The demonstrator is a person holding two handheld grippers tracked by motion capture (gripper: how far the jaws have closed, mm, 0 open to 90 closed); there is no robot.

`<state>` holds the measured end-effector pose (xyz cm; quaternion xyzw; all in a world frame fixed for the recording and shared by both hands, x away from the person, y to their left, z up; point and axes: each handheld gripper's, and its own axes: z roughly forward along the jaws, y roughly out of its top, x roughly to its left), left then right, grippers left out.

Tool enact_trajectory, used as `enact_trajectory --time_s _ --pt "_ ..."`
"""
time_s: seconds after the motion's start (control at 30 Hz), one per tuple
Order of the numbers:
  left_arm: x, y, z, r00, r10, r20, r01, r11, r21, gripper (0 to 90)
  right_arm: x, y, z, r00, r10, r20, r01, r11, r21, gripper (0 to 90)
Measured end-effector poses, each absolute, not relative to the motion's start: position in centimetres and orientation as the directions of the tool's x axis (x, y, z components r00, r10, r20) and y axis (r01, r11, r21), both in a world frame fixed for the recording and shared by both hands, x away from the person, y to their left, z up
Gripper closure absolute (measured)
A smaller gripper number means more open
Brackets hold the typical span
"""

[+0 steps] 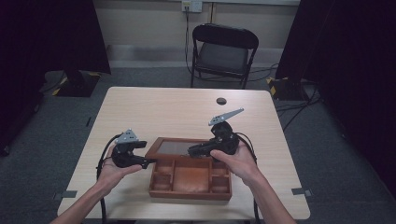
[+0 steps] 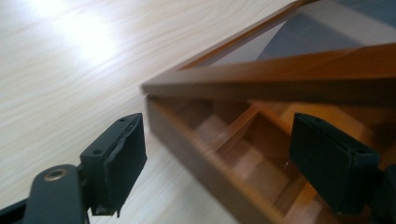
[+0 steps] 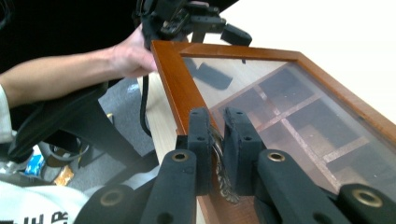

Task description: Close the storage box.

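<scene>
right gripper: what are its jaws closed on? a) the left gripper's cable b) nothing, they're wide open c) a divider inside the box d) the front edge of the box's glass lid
d: in the right gripper view the right gripper has both jaws pinched on the wooden frame of the glass lid, held raised above the compartments of the wooden box.

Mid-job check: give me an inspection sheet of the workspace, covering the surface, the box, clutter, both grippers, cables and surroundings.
Surface: light wood table, with a dark round hole near the far edge.
Job's things: wooden box with compartments; its glass lid is raised off the box.
Clutter: nothing seen.
Grippers: right gripper shut on the lid's wooden frame at a metal fitting; left gripper open, jaws either side of the box's corner wall, not pressing it.
Cables: black cable trails from the left gripper off the near edge.
Surroundings: folding chair beyond the table, black curtains, grey floor.
</scene>
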<state>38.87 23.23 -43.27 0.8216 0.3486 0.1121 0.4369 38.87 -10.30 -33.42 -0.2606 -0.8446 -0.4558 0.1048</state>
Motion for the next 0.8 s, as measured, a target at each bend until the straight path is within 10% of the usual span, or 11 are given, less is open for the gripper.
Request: enact_trajectory --time_s 0.8 --pt "40.8 27.5 -43.7 0.601 0.787 -0.143 0.554 -0.281 0.784 21.8 36.2 -9.4 -38.1 -0.850 0.321 0.417 0.525 0.565 0.637 82.0"
